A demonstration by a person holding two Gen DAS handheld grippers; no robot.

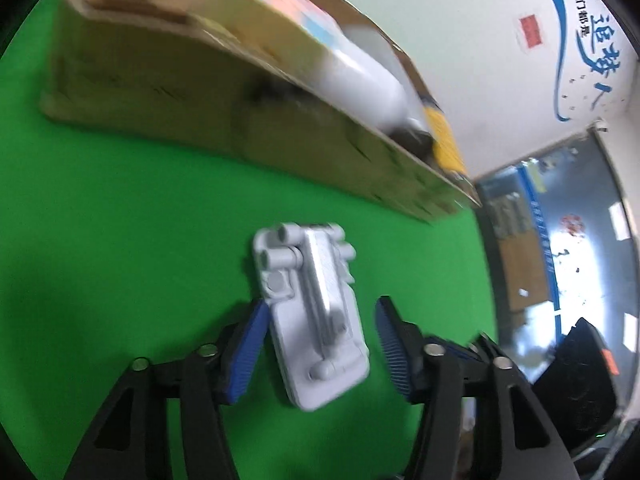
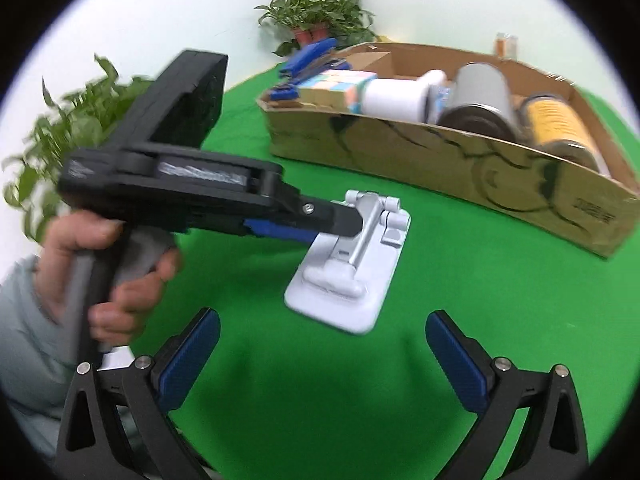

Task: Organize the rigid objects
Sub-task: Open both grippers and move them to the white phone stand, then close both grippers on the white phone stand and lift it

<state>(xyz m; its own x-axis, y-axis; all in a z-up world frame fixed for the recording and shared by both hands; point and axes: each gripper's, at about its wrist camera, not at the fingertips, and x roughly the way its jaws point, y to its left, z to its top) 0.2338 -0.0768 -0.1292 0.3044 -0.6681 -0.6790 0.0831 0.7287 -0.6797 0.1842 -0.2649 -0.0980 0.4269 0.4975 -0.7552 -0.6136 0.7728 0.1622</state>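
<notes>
Ahead of both our grippers the green bench [image 2: 460, 300] lies bare up to the long cardboard box [image 2: 440, 160], whose near wall closes off the far side; between that wall and our fingertips there is free cloth on every side of the white phone stand [image 1: 316, 320]. To the left of the right gripper [image 2: 322, 354], potted plants [image 2: 316, 8] line the bench edge by the wall.

The stand lies flat on the bench, folded, well apart from the box. Our left gripper [image 1: 320, 344] is half open with the stand between its jaws: the left pad [image 1: 246, 354] sits at the stand's edge, the right pad stands clear of it, so nothing is clamped. Our right gripper stands wide and empty, the stand just beyond its fingertips and slightly left of centre. A hand [image 2: 108, 276] grips the left gripper's handle.
</notes>
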